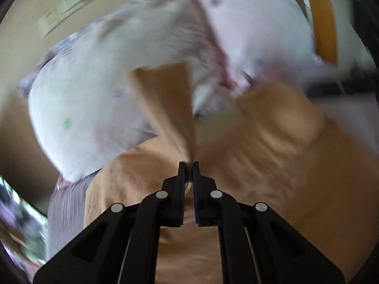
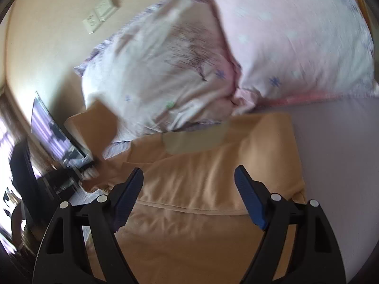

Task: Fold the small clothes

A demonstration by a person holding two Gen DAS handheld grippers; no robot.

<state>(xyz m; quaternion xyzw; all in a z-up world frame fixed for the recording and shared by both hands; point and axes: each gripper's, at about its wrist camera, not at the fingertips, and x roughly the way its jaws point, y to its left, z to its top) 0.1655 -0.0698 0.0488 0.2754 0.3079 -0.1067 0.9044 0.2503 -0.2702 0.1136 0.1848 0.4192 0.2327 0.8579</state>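
A tan garment (image 1: 272,156) lies on the bed, and it also shows in the right wrist view (image 2: 203,189), partly folded with a seam across it. My left gripper (image 1: 188,164) is shut on a pinched-up fold of the tan garment, which rises in a strip (image 1: 163,104) ahead of the fingers. My right gripper (image 2: 188,175) is open and empty, hovering just above the tan garment with its blue-padded fingers (image 2: 248,196) on either side of it. The left wrist view is blurred by motion.
Two pale pink patterned pillows (image 2: 165,75) (image 2: 296,30) lie beyond the garment. The lilac bed sheet (image 2: 336,146) spreads to the right. A beige wall with a switch plate (image 2: 99,14) is behind. A screen (image 2: 52,130) stands at the left.
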